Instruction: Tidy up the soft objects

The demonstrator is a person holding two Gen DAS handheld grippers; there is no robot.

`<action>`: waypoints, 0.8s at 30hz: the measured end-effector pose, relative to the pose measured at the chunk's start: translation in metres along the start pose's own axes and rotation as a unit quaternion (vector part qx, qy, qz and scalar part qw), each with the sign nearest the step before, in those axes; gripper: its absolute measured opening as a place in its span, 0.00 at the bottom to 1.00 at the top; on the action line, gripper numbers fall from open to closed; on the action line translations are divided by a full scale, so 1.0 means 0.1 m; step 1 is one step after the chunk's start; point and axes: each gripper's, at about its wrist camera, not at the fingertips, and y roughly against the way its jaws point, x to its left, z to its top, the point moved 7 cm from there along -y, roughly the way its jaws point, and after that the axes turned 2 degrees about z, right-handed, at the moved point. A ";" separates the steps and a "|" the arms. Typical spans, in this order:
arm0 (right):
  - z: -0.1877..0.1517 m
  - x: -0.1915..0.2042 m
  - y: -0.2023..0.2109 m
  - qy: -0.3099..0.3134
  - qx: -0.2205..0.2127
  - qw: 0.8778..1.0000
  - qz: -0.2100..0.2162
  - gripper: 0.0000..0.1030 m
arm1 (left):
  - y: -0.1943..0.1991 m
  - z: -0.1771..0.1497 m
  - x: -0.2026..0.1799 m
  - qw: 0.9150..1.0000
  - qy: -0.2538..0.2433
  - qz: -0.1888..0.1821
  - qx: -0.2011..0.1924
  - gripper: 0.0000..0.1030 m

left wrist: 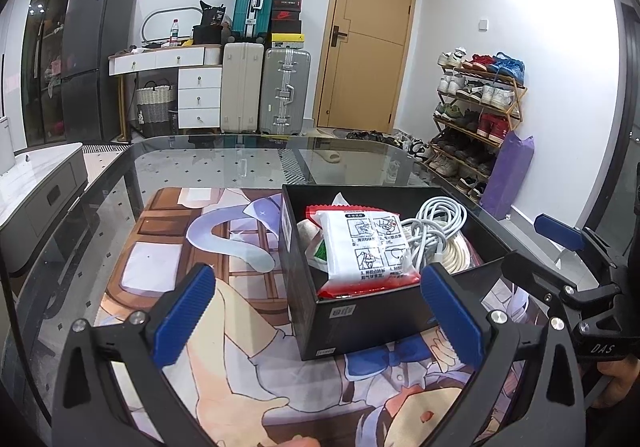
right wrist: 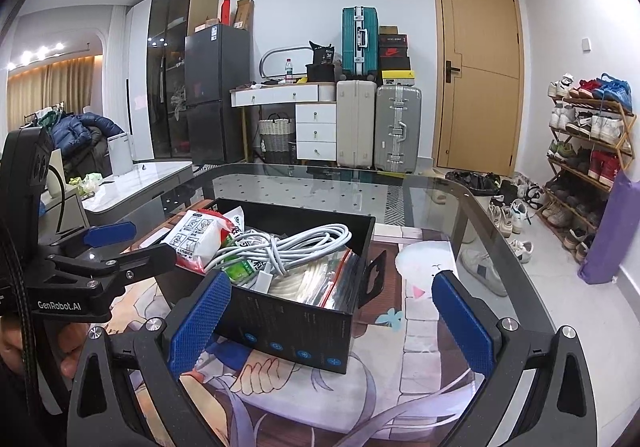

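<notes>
A black box point(left wrist: 360, 321) point(right wrist: 296, 331) stands on a printed mat on the glass table. In it lie a red-and-white tissue pack point(left wrist: 366, 247) point(right wrist: 198, 237), a coiled white cable point(left wrist: 436, 223) point(right wrist: 304, 243), a green packet point(right wrist: 240, 267), a coil of white rope point(left wrist: 456, 257) and a clear zip bag point(right wrist: 320, 283). My left gripper point(left wrist: 320, 317) is open and empty, just in front of the box. My right gripper point(right wrist: 332, 321) is open and empty, its fingers either side of the box's near corner. Each gripper shows in the other's view.
The printed mat point(left wrist: 208, 247) point(right wrist: 420, 327) covers the glass table point(left wrist: 240, 163) point(right wrist: 320, 183). Suitcases point(left wrist: 264, 91), a white desk point(left wrist: 168, 59), a door point(left wrist: 364, 35), a shoe rack point(left wrist: 480, 107) and a purple bag point(left wrist: 508, 175) stand around the room.
</notes>
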 end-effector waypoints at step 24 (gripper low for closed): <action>0.00 -0.01 -0.01 0.000 0.000 1.000 0.000 0.99 | -0.01 -0.02 0.01 1.000 0.001 -0.001 0.001 1.00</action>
